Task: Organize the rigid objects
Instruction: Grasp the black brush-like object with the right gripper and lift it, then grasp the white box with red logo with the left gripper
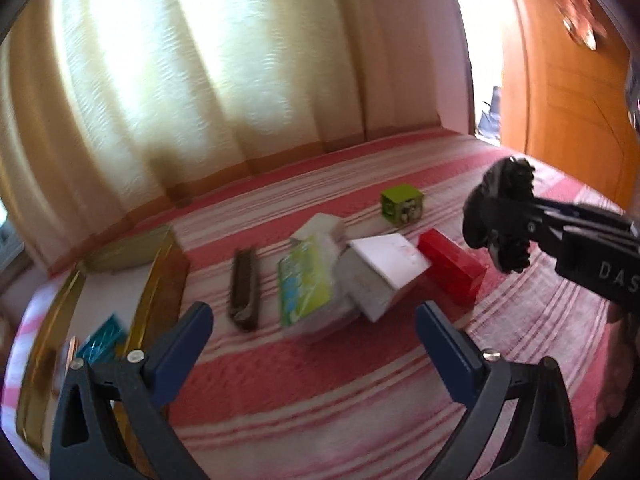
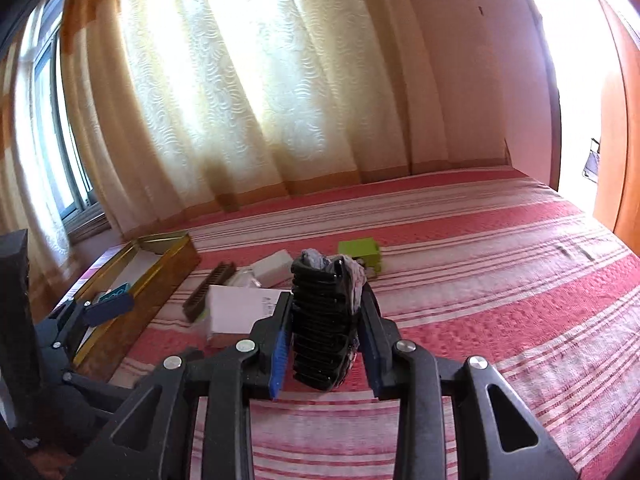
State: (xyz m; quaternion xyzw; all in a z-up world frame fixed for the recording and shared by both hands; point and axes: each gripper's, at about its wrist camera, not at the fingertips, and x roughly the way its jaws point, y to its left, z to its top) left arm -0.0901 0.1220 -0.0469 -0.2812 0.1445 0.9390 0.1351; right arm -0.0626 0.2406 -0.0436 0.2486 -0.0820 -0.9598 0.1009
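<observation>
Bed with a red-and-white striped cover [image 1: 320, 380]; rigid items scattered across the middle of both frames.

Right gripper [image 2: 326, 344]: closed on a black ribbed object [image 2: 322, 320], pads pressing its two sides. The object's long axis runs along the fingers, away from the camera, with a greyish bit at its far end; what it is I can't tell. In the left wrist view the same gripper [image 1: 504, 224] sits at the right edge, carrying the object clear above the bed.

Left gripper [image 1: 314, 336]: jaws wide apart, nothing between them, low centre of its frame.

Gold open box [image 2: 172, 256] at middle left in the right wrist view, lower left in the left wrist view [image 1: 160, 280]. A teal item [image 1: 102, 344] already lies inside. Judged to be the collecting box.

Loose on the bed, left to right in the left wrist view: dark brown comb-like bar [image 1: 244, 288], green-printed packet [image 1: 306, 284], white box [image 1: 380, 272], red block [image 1: 452, 268], green cube [image 1: 402, 204] farther back.

Key relation: from the right gripper the gold box lies to the left and slightly ahead, with the white box and brown bar between. Its long side runs diagonally, lower left to upper right. The carry likely has to cross over those items. The left gripper is just beside the box and nearer the bar and packet, so those look like its share.
</observation>
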